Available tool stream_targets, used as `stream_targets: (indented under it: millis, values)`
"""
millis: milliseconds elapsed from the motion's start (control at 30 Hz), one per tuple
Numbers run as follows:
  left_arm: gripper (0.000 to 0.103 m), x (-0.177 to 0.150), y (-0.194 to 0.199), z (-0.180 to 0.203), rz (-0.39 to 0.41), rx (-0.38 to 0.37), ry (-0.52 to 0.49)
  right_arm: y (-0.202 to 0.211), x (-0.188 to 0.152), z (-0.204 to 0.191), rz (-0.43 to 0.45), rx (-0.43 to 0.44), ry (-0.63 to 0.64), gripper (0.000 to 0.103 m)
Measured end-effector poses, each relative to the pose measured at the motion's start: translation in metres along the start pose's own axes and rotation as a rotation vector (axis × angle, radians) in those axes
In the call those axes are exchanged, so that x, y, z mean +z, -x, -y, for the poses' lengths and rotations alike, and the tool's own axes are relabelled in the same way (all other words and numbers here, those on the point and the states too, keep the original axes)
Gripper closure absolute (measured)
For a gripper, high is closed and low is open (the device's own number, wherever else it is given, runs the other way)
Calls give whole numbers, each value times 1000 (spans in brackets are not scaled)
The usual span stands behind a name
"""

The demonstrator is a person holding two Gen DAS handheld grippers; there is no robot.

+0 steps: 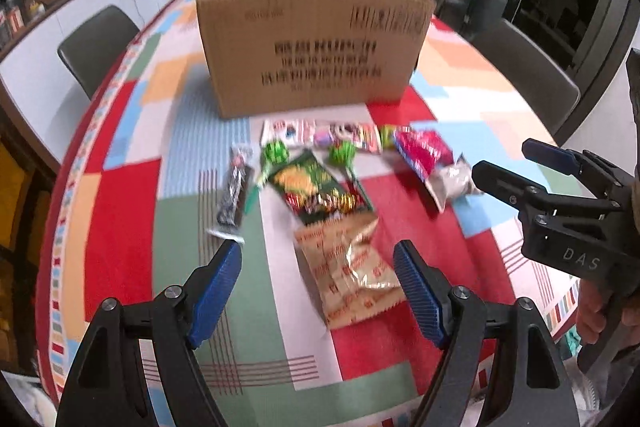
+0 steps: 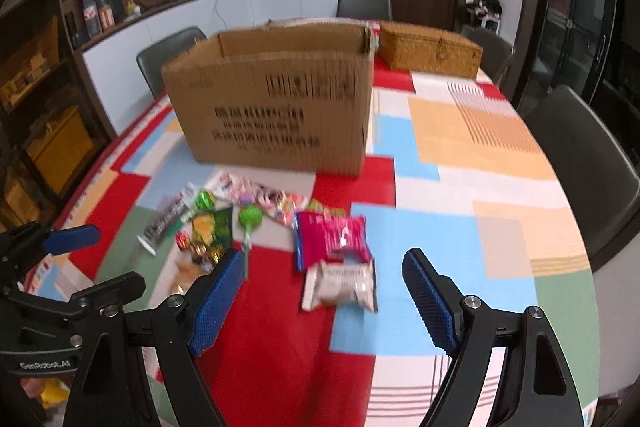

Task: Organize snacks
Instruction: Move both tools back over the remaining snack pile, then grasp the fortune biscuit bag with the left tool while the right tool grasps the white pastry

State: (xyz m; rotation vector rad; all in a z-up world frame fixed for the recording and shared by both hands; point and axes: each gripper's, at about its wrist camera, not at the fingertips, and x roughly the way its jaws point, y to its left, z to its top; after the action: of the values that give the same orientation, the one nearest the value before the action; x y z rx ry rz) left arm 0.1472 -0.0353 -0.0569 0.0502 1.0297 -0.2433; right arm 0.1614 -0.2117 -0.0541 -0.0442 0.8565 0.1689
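Several snack packs lie on the table in front of an open cardboard box (image 1: 312,39), which also shows in the right wrist view (image 2: 272,95). My left gripper (image 1: 318,291) is open and empty, above a tan and red crinkled bag (image 1: 352,271). Beyond it lie a green bag (image 1: 316,187), a dark stick pack (image 1: 236,187), two green lollipops (image 1: 274,153) and a red pack (image 1: 420,151). My right gripper (image 2: 324,303) is open and empty, just above a white-grey packet (image 2: 340,287) with the red pack (image 2: 332,237) behind it.
The table wears a patchwork cloth (image 2: 460,163) of red, blue, orange and green. A woven basket (image 2: 430,49) stands behind the box at the right. Dark chairs (image 2: 580,163) ring the table. My right gripper (image 1: 516,171) shows at the right of the left wrist view.
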Motion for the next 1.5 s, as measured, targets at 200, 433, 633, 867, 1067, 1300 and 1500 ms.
stream_targets:
  millis: [200, 433, 633, 867, 1067, 1300, 1500]
  values:
    - [25, -3, -16, 5, -54, -4, -8, -20, -15, 8, -86, -3, -22, 21]
    - [25, -5, -39, 8, -129, -34, 0, -37, -17, 23, -131, -16, -64, 21]
    - [26, -2, -51, 5, -158, -57, 33, -53, -18, 28, -157, -5, -70, 21]
    - [31, 3, -66, 1, -187, -72, 67, -71, -18, 31, -170, 29, -91, 21]
    - [39, 5, -77, -2, -211, -108, 91, -83, -18, 31, -189, 43, -93, 24]
    - [46, 7, -81, 0, -211, -127, 89, -88, -23, 29, -208, 82, -104, 48]
    - [53, 5, -80, -1, -203, -151, 94, -82, -25, 22, -191, 74, -69, 62]
